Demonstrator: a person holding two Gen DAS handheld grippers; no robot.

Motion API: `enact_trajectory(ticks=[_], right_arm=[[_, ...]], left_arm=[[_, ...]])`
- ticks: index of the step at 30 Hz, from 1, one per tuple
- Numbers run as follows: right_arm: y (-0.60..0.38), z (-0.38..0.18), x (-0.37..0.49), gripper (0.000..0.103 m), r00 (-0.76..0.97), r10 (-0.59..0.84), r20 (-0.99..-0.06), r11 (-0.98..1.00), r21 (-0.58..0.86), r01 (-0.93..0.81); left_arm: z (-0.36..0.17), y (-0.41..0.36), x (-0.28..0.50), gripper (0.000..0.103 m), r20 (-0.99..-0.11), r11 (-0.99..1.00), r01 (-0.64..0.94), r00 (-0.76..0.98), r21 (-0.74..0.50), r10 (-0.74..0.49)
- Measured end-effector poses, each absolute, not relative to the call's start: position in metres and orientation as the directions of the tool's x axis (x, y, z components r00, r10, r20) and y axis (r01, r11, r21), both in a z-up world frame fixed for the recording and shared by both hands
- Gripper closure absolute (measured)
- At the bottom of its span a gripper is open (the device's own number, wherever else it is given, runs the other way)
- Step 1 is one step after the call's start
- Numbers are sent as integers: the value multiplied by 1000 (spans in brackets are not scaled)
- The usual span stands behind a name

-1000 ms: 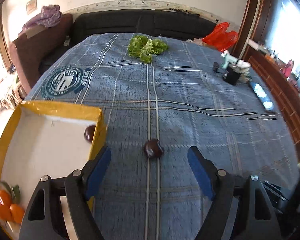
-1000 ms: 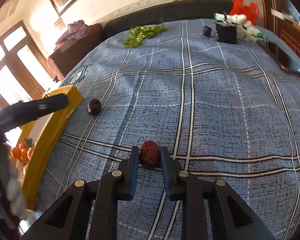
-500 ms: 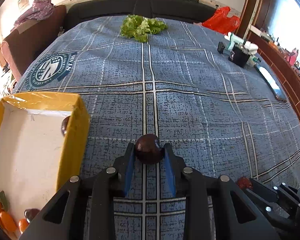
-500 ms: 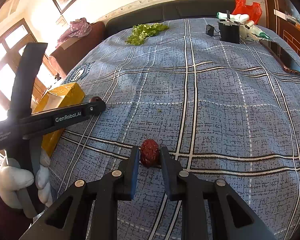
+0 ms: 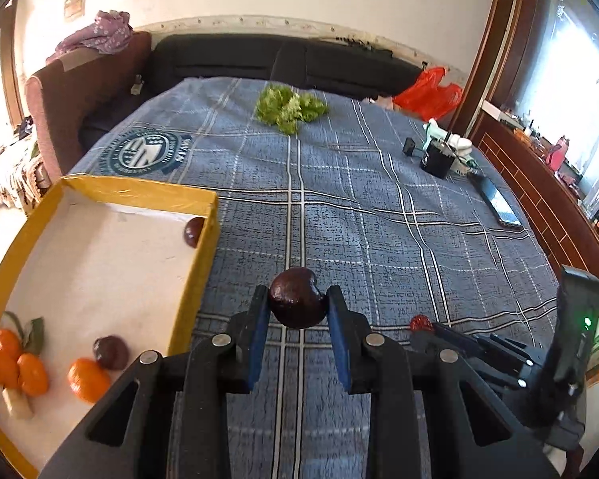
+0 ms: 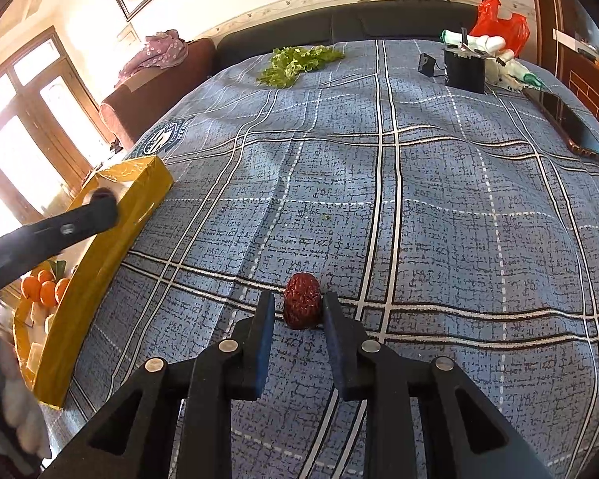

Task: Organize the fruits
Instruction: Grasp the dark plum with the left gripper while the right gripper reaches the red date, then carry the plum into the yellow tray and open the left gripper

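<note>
My left gripper [image 5: 298,303] is shut on a dark purple round fruit [image 5: 297,297] and holds it above the blue plaid cloth, just right of the yellow box [image 5: 187,291]. The box holds several oranges [image 5: 88,379] and two dark fruits [image 5: 111,352]. My right gripper [image 6: 298,311] is shut on a wrinkled red date [image 6: 302,299], low over the cloth. The date and right gripper also show in the left wrist view [image 5: 421,322]. The left gripper arm crosses the right wrist view's left side, over the yellow box [image 6: 100,247].
Green lettuce [image 5: 289,108] lies at the far end of the cloth. A black cup with white items [image 5: 439,157], a phone [image 5: 499,203] and a red bag [image 5: 431,94] are at the far right. A sofa sits behind.
My left gripper closed on the dark fruit and lifted it, moving toward the yellow box. My right gripper stayed shut on the date and barely moved.
</note>
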State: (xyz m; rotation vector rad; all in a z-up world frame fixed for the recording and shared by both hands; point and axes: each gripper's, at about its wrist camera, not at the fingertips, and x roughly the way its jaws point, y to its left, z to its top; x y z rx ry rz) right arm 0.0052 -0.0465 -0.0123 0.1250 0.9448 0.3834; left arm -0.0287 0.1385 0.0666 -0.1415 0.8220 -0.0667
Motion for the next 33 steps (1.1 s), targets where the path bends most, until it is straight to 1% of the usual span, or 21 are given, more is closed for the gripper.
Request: enact_trajectory(ticks=[1, 5, 8, 15, 19, 21, 26, 28, 33], right_arm=[[-46, -12, 5, 81, 527, 373, -763, 926, 270, -265], [-45, -8, 1, 81, 564, 353, -747, 934, 247, -258], [-44, -5, -2, 81, 592, 338, -732, 939, 227, -257], [-40, 6, -11, 81, 610, 334, -718, 941, 220, -256], [-31, 25, -28, 81, 623, 349, -700, 935, 214, -284], [-26, 37, -38, 81, 631, 363, -685, 929, 214, -302], [-3, 64, -59, 80, 640, 407, -651, 908, 213, -361], [9, 72, -67, 80, 637, 428, -641, 896, 212, -389], [42, 82, -77, 80, 614, 490, -619, 861, 237, -449]], left_arm=[[67, 140, -33, 75, -721, 989, -6, 686, -147, -103], [69, 150, -49, 75, -698, 987, -81, 715, -135, -37], [73, 157, -57, 75, -689, 989, -114, 725, -100, 14], [92, 174, -81, 75, -654, 982, -137, 757, -131, 18], [97, 186, -97, 75, -628, 974, -129, 778, -186, -17], [97, 193, -106, 75, -611, 971, -139, 791, -197, -10], [98, 222, -134, 75, -567, 966, -230, 814, -119, 124], [101, 240, -144, 75, -562, 955, -257, 816, -146, 134], [113, 288, -168, 75, -536, 921, -357, 814, -159, 223]])
